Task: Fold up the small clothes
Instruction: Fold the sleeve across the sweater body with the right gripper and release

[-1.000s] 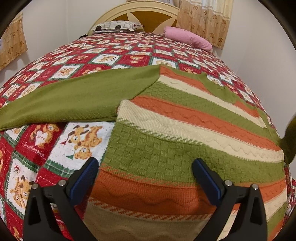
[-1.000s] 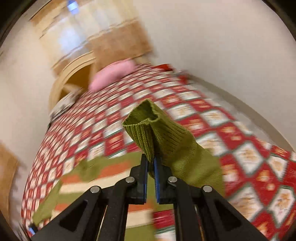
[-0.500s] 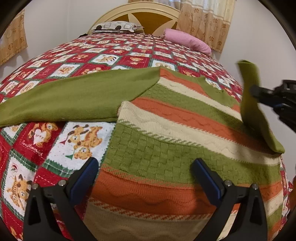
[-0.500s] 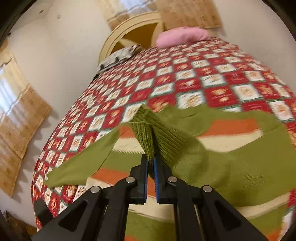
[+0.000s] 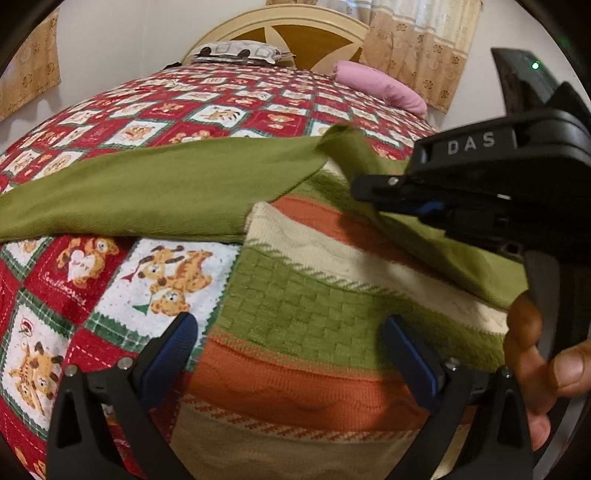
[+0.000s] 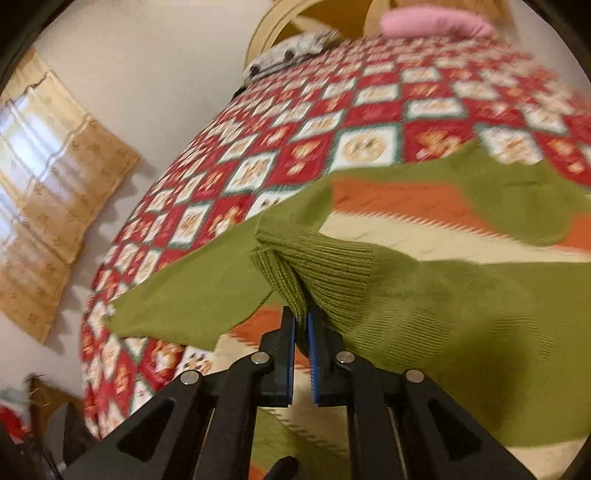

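A knitted sweater (image 5: 325,317) with green, orange and cream stripes lies flat on the bed. Its plain green left sleeve (image 5: 155,192) stretches out to the left. My right gripper (image 6: 300,314) holds the ribbed cuff (image 6: 314,258) of the other green sleeve (image 6: 443,306) over the sweater's body; its jaws are just starting to open, and the cuff is still pinched between the blue pads. In the left wrist view the right gripper (image 5: 356,188) reaches in from the right. My left gripper (image 5: 295,354) hovers open above the sweater's lower stripes, with nothing in it.
A red patchwork bedspread (image 5: 110,280) covers the bed. A pink pillow (image 5: 380,88) and a patterned pillow (image 5: 236,51) lie by the cream headboard (image 5: 280,22). A person's fingers (image 5: 546,365) show at the right. Curtains (image 6: 48,177) hang by the walls.
The right gripper has swung the green sleeve in from the bed's right side and down across the sweater's body. The left gripper has stayed where it was, open.
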`<state>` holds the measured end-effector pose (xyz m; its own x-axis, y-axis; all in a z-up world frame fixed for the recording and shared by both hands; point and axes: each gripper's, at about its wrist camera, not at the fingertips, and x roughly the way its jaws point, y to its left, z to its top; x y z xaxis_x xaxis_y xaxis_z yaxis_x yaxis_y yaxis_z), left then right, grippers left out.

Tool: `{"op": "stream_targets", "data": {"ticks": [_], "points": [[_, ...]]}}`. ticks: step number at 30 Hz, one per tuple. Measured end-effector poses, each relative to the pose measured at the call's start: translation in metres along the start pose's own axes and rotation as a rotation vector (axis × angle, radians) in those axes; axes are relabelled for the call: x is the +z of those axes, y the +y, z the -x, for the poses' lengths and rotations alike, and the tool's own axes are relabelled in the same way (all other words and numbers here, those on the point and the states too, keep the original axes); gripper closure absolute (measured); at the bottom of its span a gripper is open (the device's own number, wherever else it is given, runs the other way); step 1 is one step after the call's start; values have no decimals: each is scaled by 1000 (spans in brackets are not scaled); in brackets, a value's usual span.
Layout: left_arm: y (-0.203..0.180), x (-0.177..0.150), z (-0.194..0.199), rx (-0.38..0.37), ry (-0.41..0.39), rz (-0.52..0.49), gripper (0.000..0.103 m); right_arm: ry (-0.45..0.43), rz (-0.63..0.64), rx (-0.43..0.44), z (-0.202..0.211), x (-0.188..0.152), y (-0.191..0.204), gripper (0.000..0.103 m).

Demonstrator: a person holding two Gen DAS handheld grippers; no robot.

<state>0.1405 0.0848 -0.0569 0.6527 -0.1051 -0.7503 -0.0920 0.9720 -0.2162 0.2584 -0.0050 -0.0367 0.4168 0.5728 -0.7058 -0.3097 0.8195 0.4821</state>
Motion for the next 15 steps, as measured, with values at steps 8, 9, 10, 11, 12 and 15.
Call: {"op": "stream_targets", "data": {"ticks": [8,9,10,11,12,15], "points": [[0,0,0,-10,-3,-1,0,-14,5,200,30,0,-3,72],[0,0,0,-10,-3,-1,0,-45,28,166,40,-2,-2,72],[0,0,0,-11,-3,0,0,-81,50,121,52,-6,-3,72],[0,0,0,-10,-3,0,0,-108,63,77,62,-10,-7,72],[0,0,0,-10,-3,-1,0,-132,64,12,74,-14,-17,72],[0,0,1,-10,-3,-1,0,-175,42,-148,103,-27,-51,72]]}}
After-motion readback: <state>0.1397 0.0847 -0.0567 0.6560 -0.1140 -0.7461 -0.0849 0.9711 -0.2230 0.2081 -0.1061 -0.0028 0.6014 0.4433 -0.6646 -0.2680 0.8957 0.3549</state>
